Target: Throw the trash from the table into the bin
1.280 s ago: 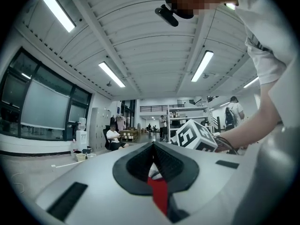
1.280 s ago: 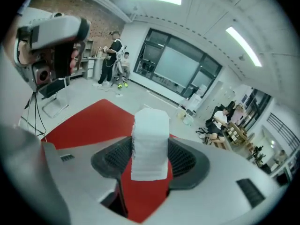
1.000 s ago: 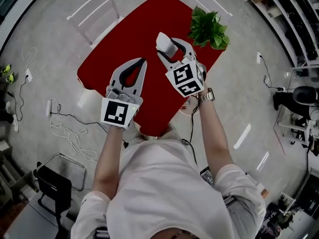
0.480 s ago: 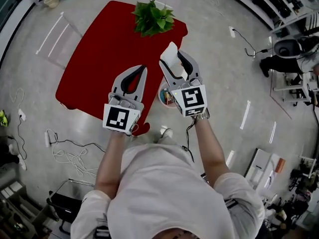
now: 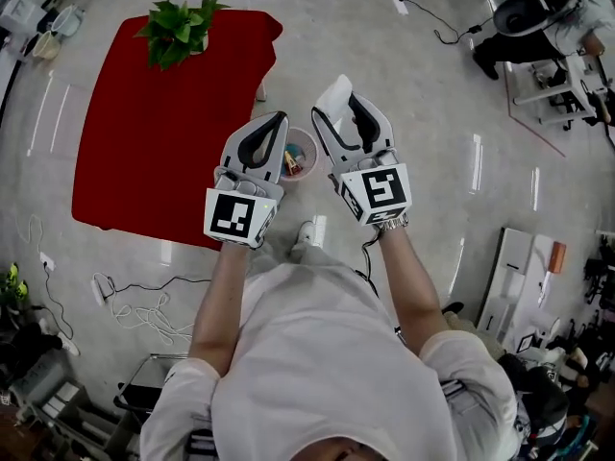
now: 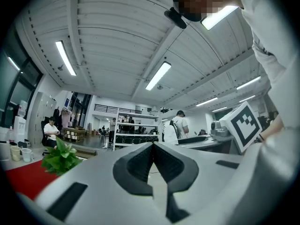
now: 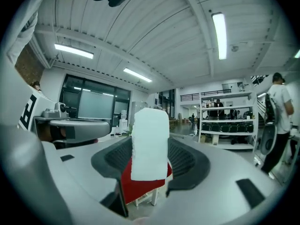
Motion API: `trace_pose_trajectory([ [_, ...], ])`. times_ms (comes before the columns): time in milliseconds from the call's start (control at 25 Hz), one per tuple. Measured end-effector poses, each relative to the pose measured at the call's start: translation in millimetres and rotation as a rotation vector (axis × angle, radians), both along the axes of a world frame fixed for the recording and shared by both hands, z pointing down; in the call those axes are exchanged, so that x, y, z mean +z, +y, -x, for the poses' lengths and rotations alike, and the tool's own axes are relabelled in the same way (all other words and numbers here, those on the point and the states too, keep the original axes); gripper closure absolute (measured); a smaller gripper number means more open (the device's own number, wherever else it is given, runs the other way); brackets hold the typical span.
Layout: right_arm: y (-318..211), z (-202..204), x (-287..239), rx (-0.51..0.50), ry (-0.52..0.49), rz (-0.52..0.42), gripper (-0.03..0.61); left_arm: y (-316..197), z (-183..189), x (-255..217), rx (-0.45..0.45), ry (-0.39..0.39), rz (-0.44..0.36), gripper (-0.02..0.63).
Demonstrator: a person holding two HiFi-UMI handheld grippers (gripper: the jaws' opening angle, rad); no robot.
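1. Holding both grippers out ahead at frame centre of the head view, forearms bare and roughly parallel, jaws pointing toward the top of the frame. The person's white shirt (image 5: 327, 373) fills the bottom centre.
2. left gripper (image 5: 281, 118): centre-left in the head view. In its own view, left gripper (image 6: 152, 146) jaws are closed tip to tip with nothing between them.
3. right gripper (image 5: 346, 104): just right of centre, clamped on a white block (image 5: 332, 92). In the right gripper view the white block (image 7: 150, 142) stands upright between the dark pads (image 7: 187, 161). Its top sticks out above the jaws and its surface looks foam-like.
4. bin (image 5: 300, 152): round, on the floor at centre of the head view, between the two grippers and just right of the table edge. It holds coloured items, too small to identify. The white block sits up and right of the bin in the frame, not in it.
5. red table (image 5: 144, 133): upper left of the head view, with a potted plant (image 5: 178, 29) at its top end.
6. Print: a black-and-white square marker faces the head camera on the left marker cube (image 5: 233, 217) and on the right marker cube (image 5: 378, 192).
7. Count: 2 grippers, 2 marker cubes, 1 white block, 1 bin, 1 red table, 1 potted plant, and 1 wristwatch (image 5: 396, 221) on the right wrist.
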State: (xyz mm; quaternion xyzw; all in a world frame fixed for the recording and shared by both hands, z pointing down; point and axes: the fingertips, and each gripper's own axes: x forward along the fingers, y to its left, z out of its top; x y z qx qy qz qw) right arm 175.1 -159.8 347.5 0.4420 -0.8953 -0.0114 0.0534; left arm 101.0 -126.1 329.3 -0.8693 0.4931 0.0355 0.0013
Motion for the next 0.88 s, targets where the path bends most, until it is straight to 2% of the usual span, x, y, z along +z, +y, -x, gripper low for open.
trace_pose_trajectory([
  [160, 6, -54, 16, 0.029, -0.018, 0.048, 0.331, 4, -51, 12, 0.020, 0.004, 0.020, 0.607],
  [320, 14, -78, 42, 0.052, -0.053, 0.115, 0.330, 11, -71, 35, 0.026, -0.025, 0.075, 0.607],
  [600, 17, -69, 115, 0.097, -0.048, 0.248, 0.331, 8, -68, 98, 0.044, -0.070, 0.198, 0.607],
  [880, 14, -35, 233, 0.115, 0.021, 0.472, 0.330, 1, -48, 153, 0.042, -0.035, 0.284, 0.607],
])
